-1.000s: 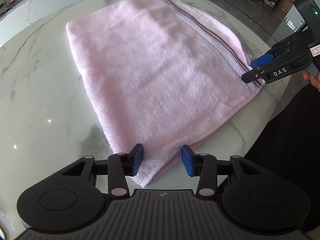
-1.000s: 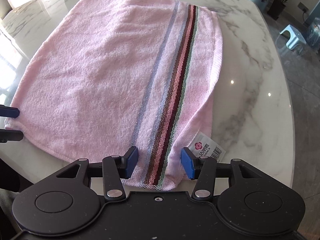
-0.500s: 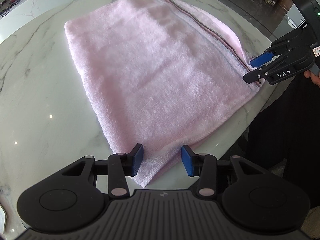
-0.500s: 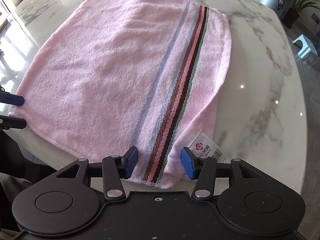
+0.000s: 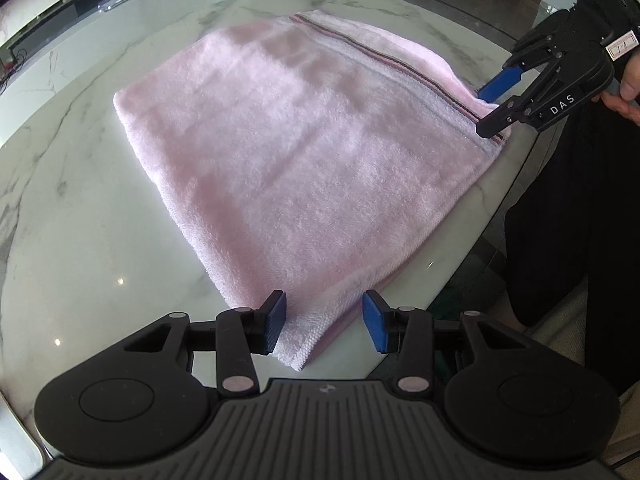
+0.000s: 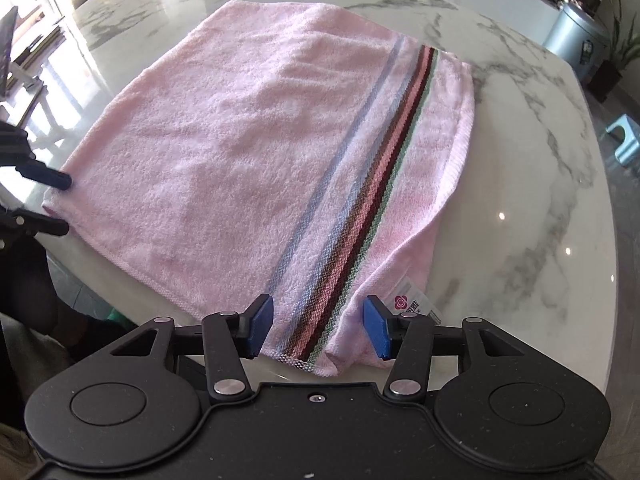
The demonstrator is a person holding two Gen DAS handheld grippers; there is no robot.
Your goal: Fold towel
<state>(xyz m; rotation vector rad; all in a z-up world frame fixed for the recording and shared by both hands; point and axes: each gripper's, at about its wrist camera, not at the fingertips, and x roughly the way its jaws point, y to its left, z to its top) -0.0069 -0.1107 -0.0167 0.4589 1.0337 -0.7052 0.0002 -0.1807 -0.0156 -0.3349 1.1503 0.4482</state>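
Observation:
A pink towel [image 5: 304,152] with a striped band [image 6: 360,200] lies folded flat on the white marble table [image 5: 80,240]. My left gripper [image 5: 324,322] is open, its blue pads on either side of the towel's near left corner. My right gripper [image 6: 316,326] is open around the near striped corner, and it also shows in the left wrist view [image 5: 494,110] at the towel's far right corner. The left gripper's fingers [image 6: 44,178] show at the left edge of the right wrist view, astride the other corner.
The towel's white label [image 6: 412,306] sticks out beside my right gripper. The table's edge [image 5: 472,252] runs close along the towel's near side, with dark clothing [image 5: 568,220] beyond it. A grey bin [image 6: 576,36] and a plant stand on the floor far right.
Both grippers have moved forward slightly so each towel corner sits deeper between the open pads. The towel has not moved.

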